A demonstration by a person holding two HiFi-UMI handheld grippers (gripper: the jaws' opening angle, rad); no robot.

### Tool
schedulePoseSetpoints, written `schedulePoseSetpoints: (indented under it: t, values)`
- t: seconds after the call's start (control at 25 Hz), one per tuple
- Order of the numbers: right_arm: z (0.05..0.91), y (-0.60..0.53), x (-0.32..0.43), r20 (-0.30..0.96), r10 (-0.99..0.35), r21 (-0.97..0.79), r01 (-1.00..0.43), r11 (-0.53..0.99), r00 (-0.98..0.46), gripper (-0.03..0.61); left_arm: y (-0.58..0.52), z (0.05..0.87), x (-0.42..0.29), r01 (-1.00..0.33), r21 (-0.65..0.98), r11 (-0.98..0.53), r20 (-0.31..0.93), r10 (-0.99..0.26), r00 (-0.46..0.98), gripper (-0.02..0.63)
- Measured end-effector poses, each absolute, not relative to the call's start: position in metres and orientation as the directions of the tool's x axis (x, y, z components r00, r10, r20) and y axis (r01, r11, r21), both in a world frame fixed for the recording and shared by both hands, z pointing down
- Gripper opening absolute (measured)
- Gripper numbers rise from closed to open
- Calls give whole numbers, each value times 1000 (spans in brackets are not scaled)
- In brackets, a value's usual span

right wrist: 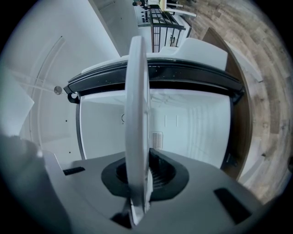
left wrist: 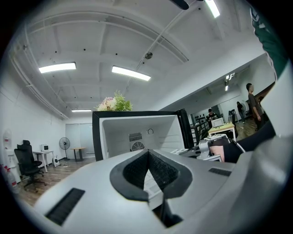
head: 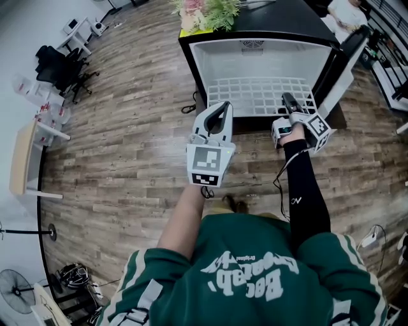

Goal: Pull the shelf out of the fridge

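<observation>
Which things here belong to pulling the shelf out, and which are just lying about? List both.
Job: shelf, clamped in the right gripper; fridge, standing open; left gripper, shut and empty.
Lying about: flowers on the fridge; office chair; floor fan.

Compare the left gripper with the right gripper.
The right gripper is clamped on the front edge of the shelf; the left gripper is shut on nothing. The right gripper reaches the fridge; the left gripper hangs short of it. Both point toward the fridge.
</observation>
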State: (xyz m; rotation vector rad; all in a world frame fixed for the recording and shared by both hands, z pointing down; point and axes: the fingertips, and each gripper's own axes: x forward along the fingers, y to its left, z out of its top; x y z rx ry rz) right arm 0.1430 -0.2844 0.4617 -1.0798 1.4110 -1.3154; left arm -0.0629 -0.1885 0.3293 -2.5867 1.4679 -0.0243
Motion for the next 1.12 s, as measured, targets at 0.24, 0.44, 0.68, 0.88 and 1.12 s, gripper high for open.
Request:
schedulePoseSetpoints:
  t: [0.24, 0.44, 0.68, 0.88, 1.12]
  values:
    - [465, -284, 143, -39, -975, -999, -22, 45, -217, 38, -189, 329, -65, -854, -150, -498, -64, -857, 511, 17]
    - [465, -283, 143, -46, -976, -998, -21, 51, -212, 38, -190, 329, -64, -854, -147, -498, -67, -857, 511, 17]
    - [468, -270, 141, -52, -975, -998, -23, 58, -215, 38, -189, 331, -64, -854, -139, -502, -65, -856, 514, 17]
    - [468, -261, 140, -61, -974, -998, -16, 66, -218, 38, -186, 332, -64, -852, -135, -506, -70, -853, 517, 17]
    - [475, -243, 138, -27, -972, -997, -62, 43, -232, 52, -183, 343, -66, -848, -119, -516, -50, -850, 524, 17]
